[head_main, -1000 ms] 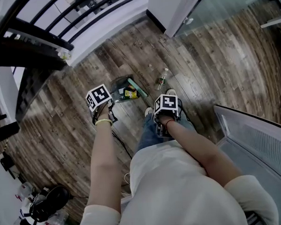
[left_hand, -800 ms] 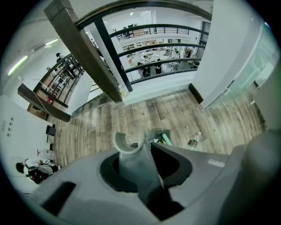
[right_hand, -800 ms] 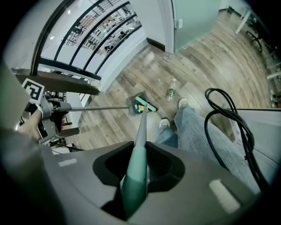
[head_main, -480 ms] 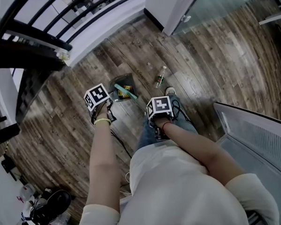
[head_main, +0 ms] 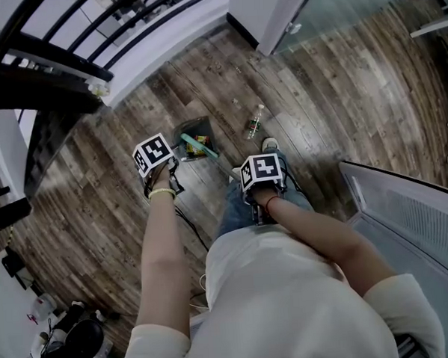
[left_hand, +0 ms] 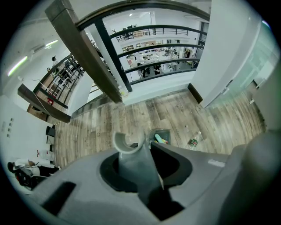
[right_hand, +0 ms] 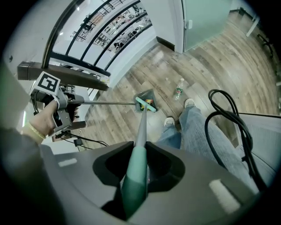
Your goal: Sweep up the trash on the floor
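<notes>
Wooden floor (head_main: 316,80) carries the dustpan (head_main: 194,131). The left claw (left_hand: 140,169) clamps its handle to steady it, the right claw (right_hand: 137,173) grips the broom (right_hand: 141,123), and a bottle (head_main: 255,122) lies unswept nearby.

My head camera looked steeply down from high above the wooden floor (head_main: 97,188). Each gripper camera sat close behind its own jaws, facing along them; all three views shared the dustpan (head_main: 191,126) and bottle (head_main: 255,120)
</notes>
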Demonstrator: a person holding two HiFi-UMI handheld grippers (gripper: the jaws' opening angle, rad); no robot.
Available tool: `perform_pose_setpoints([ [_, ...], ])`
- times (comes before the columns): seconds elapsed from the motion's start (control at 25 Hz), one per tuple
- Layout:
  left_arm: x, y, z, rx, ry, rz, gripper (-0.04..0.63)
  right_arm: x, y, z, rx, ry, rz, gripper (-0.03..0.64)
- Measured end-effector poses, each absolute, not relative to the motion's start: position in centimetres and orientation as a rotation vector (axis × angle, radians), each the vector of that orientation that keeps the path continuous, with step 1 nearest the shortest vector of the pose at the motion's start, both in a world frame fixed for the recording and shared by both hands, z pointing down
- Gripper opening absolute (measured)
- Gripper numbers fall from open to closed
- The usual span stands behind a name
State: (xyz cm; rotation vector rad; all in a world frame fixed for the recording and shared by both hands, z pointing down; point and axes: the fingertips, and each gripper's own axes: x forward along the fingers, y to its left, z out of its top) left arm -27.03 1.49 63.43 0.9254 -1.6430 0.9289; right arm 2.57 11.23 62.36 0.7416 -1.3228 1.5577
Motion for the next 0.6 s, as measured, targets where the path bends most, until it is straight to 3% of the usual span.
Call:
perform_pose_setpoints([
  [0.6,-26.6,1.8,63.4,0.926,-1.653,0.929,0.1,7.9,6.4,61.6,0.917,-1.343,1.645,0.097],
])
